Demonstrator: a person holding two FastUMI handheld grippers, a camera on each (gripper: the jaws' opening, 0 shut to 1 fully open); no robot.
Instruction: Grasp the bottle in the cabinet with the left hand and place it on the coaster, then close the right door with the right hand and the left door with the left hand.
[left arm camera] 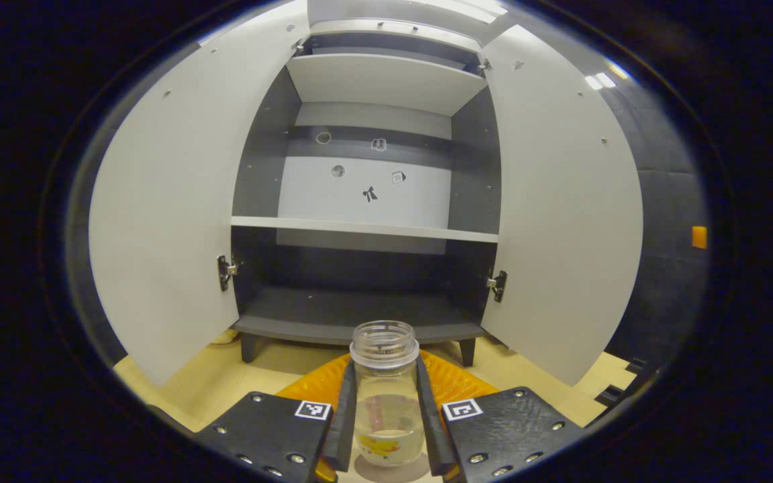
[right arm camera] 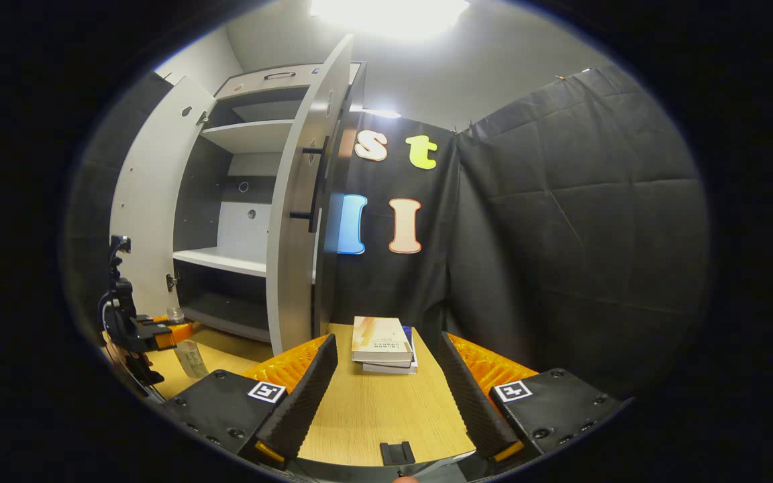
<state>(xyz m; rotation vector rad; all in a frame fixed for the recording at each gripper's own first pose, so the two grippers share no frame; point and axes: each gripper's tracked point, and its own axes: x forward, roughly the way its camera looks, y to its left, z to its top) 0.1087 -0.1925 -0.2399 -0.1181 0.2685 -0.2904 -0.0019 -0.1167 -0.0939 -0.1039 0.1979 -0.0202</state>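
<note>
A clear, uncapped bottle [left arm camera: 385, 396] stands upright between the fingers of my left gripper [left arm camera: 385, 376], which is shut on it, both fingers pressing its sides. Under its base shows a grey-brown round patch, apparently the coaster [left arm camera: 386, 471]. The cabinet [left arm camera: 366, 231] stands straight ahead with its left door [left arm camera: 165, 221] and right door [left arm camera: 561, 221] both swung wide open and its shelves bare. In the right gripper view, my right gripper [right arm camera: 386, 345] hangs open over the wooden table, and the left gripper [right arm camera: 135, 332] with the bottle [right arm camera: 190, 357] is at far left, in front of the cabinet.
A small stack of books [right arm camera: 382, 343] lies on the wooden table [right arm camera: 366, 409] just beyond my right gripper. The right door's edge with its black handle [right arm camera: 315, 184] stands to the left of the books. Black cloth walls close off the back and right.
</note>
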